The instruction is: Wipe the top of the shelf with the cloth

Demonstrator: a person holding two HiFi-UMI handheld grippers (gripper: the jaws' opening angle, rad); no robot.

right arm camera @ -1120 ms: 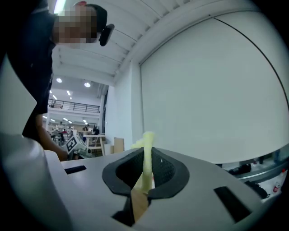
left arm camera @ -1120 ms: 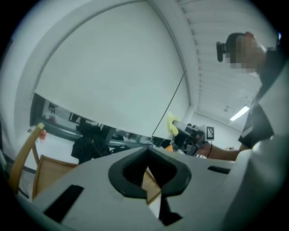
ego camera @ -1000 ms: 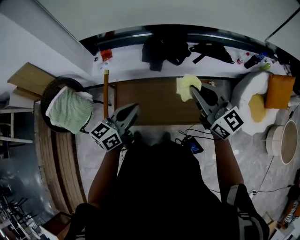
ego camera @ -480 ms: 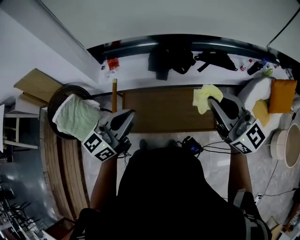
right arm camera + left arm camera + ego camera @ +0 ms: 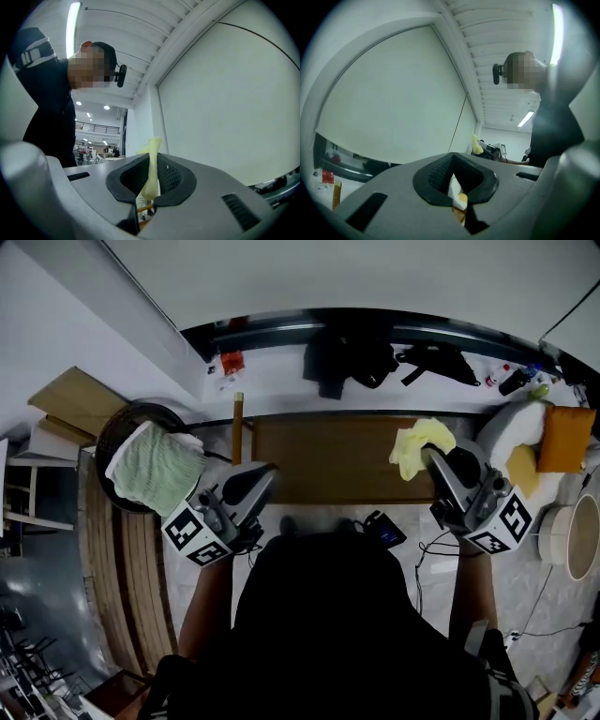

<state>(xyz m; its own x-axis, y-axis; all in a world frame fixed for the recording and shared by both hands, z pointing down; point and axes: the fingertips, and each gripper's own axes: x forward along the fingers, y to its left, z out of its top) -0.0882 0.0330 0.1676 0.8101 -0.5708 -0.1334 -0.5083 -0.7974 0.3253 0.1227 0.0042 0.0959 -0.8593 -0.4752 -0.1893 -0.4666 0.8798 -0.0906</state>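
The brown shelf top [image 5: 328, 456] runs left to right in front of me in the head view. A yellow cloth [image 5: 418, 444] lies bunched over its right end. My right gripper [image 5: 436, 458] is shut on the cloth, and a strip of the yellow cloth [image 5: 151, 176] stands pinched between the dark pads in the right gripper view. My left gripper [image 5: 262, 474] hovers at the shelf's near left edge, shut with nothing in it; its pads [image 5: 440, 176] meet at the tip, with only a small hollow behind them.
A round black stool with a green towel [image 5: 150, 467] stands left of the shelf. A wooden stick [image 5: 237, 426] leans at the shelf's left end. Dark clothes [image 5: 347, 360] lie on the white sill behind. White and orange cushions [image 5: 553, 437] sit at the right. Cables and a device [image 5: 384, 529] lie on the floor.
My right gripper has carried the yellow cloth rightwards along the shelf top towards its right end. The left gripper has stayed shut and drifted a little left near the front edge.
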